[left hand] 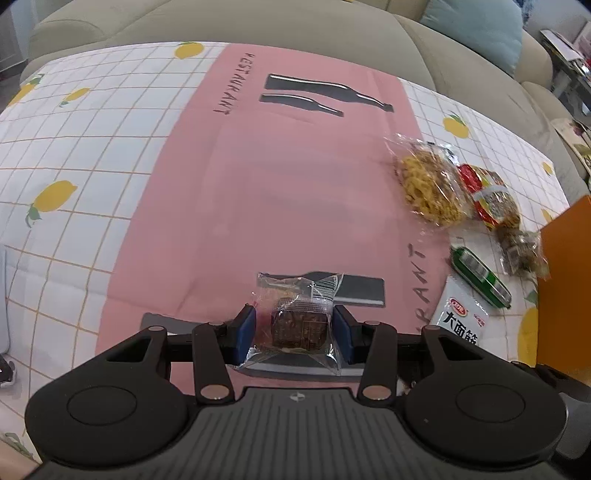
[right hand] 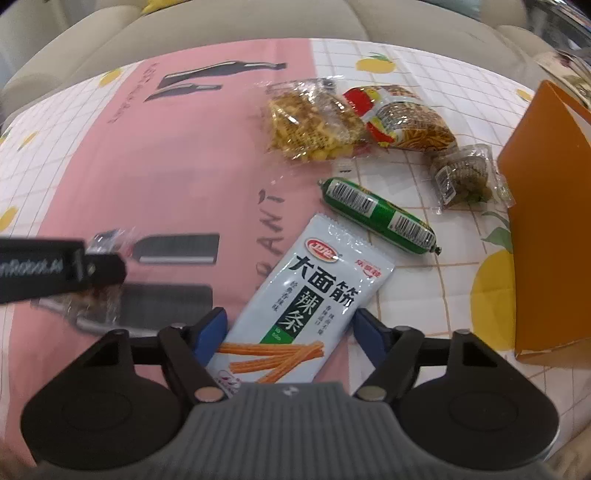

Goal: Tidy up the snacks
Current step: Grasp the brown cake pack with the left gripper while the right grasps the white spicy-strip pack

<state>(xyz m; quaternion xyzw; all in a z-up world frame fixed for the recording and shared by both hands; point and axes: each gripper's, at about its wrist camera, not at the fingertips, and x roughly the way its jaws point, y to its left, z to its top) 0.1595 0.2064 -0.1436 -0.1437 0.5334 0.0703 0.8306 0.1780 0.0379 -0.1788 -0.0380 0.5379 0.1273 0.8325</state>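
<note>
A pale sofa [left hand: 229, 22] is filling the top of both views, and a pink-and-white lemon-print tablecloth [left hand: 122, 155] is spreading across the middle below it. An orange box [right hand: 546, 229] is standing at the right edge of the right wrist view.

The left gripper [left hand: 294, 330] is pointing steeply down at the cloth from the lower centre of its frame; its blue pads are pinching a brown cake in a clear wrapper [left hand: 297, 326] from both sides.

The right gripper [right hand: 290, 332] is tilting down the same way at the bottom of its frame. Its fingers are standing spread, with the white spicy-strip packet [right hand: 314, 295] lying flat on the cloth between them; whether a pad is touching it I cannot tell.

Just above the packet, toward the upper right, a green sausage stick [right hand: 380, 216] is lying diagonally. Above it, a clear bag of yellow snacks [right hand: 314, 122], a red-and-brown pack [right hand: 402, 118] and a small clear-wrapped brown cake [right hand: 465, 173] are sitting in a loose row.
</note>
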